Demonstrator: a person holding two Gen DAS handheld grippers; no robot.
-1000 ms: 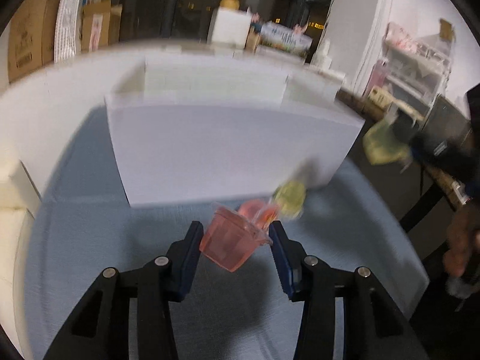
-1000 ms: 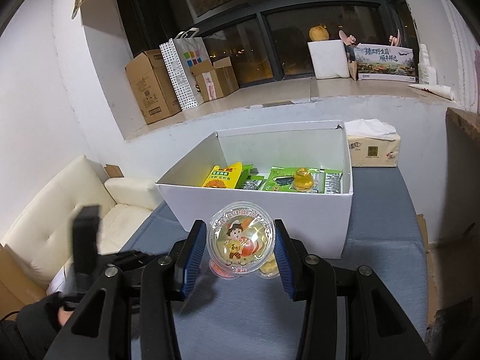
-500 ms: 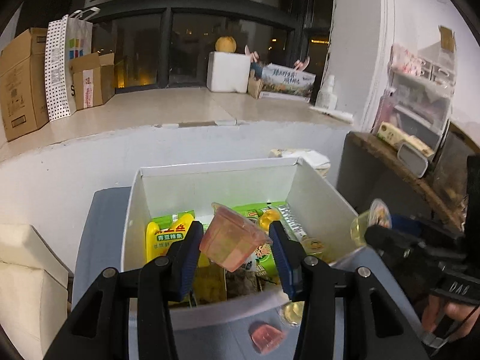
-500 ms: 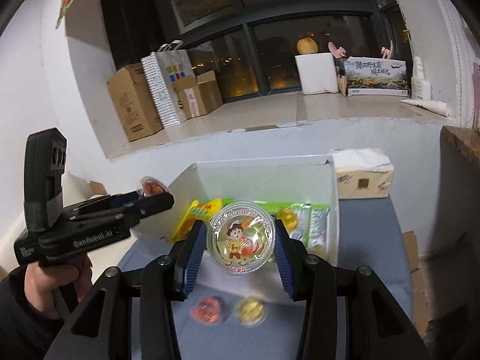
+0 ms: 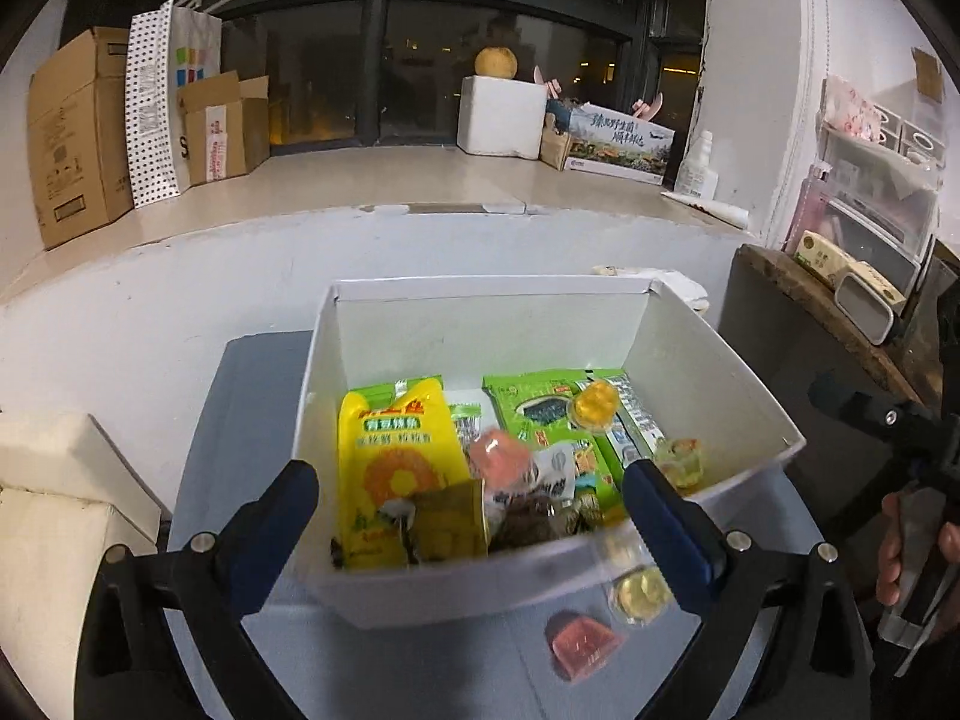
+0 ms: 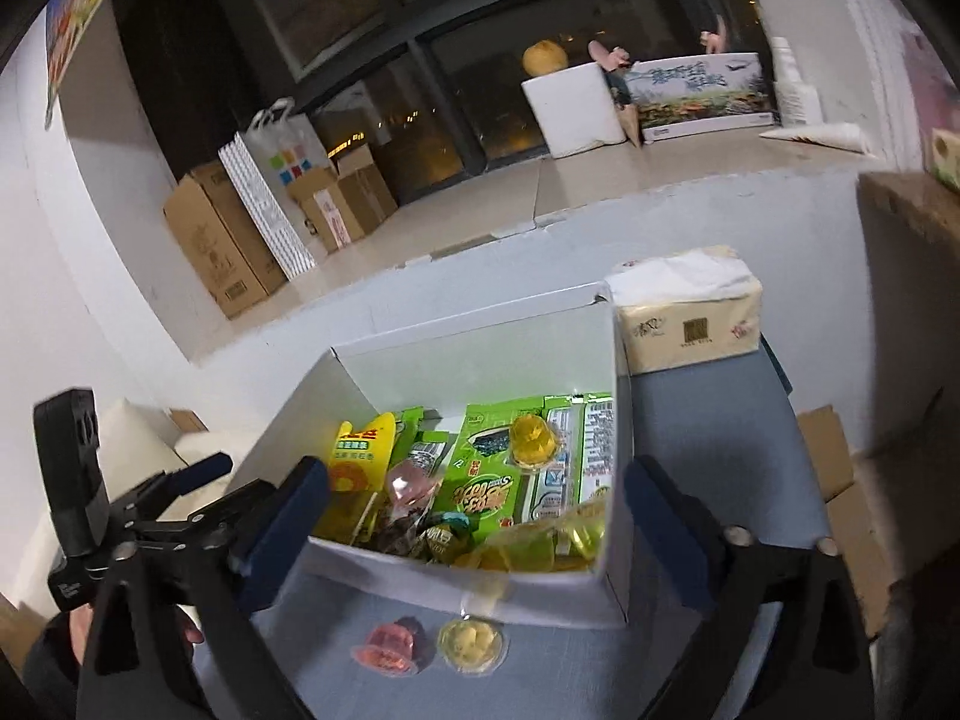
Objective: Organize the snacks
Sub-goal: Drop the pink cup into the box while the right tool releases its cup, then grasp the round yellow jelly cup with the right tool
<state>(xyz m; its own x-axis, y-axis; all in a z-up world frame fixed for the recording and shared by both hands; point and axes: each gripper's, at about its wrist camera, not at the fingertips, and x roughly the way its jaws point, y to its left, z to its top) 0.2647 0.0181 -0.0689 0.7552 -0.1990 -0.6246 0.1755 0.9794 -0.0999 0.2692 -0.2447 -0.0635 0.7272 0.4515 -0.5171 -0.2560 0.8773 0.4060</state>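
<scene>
Drop-off step: both tongs, left (image 5: 471,483) and right (image 6: 477,489), are springing wide over the white cardboard box (image 5: 708,360), nothing pinched. Pink jelly cup (image 5: 501,459) is tumbling in. Next I need the two jelly cups (image 6: 390,648) on the grey bench (image 6: 708,420).

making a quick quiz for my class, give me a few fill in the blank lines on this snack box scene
1. The snacks lie inside a white ____.
2. On the blue cloth in front of it sit a pink jelly cup and a ____ one.
3. The pack of ____ stands beside its far right corner.
4. An orange jelly cup rests on a ____ packet.

Missing words: box; yellow; tissues; green
</scene>
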